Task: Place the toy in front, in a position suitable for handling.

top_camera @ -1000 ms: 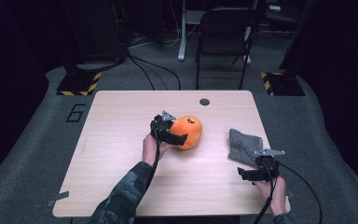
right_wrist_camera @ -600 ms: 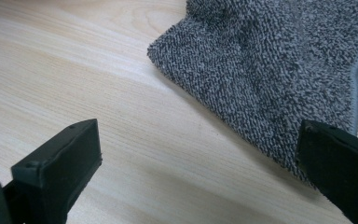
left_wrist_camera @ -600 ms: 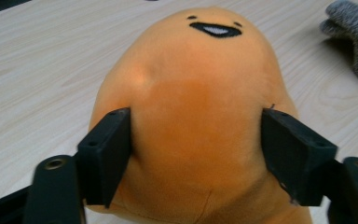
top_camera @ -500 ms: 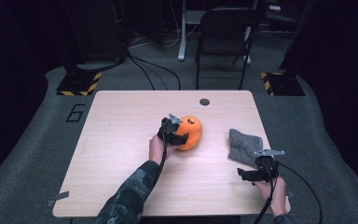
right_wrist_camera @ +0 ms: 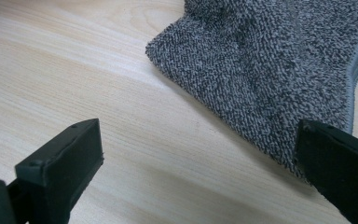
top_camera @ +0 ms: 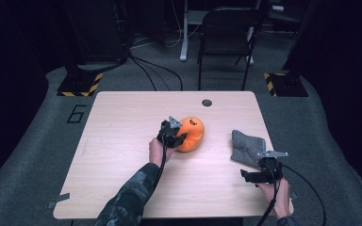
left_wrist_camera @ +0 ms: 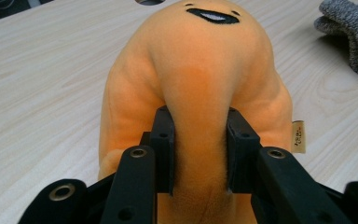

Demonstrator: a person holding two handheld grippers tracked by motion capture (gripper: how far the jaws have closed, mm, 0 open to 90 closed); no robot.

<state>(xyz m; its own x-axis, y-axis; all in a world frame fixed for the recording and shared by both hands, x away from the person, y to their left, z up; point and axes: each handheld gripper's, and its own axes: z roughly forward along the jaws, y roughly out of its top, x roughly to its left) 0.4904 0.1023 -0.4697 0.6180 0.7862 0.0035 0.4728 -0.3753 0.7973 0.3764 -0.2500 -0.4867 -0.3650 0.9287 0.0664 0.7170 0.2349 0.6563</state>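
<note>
The wooden table stands on grey carpet in a dark room, with a black chair past its far edge. Mid-table, the left gripper has just squeezed shut on the orange plush toy (it bulges). The right gripper gapes wide beside a grey cloth near the right edge.

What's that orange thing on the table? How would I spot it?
On the wooden table, look near the middle, left of the grey towel. The orange plush toy lies there, pinched by the left hand-held gripper. It alone is bright orange, with a small black smiling face.
</note>
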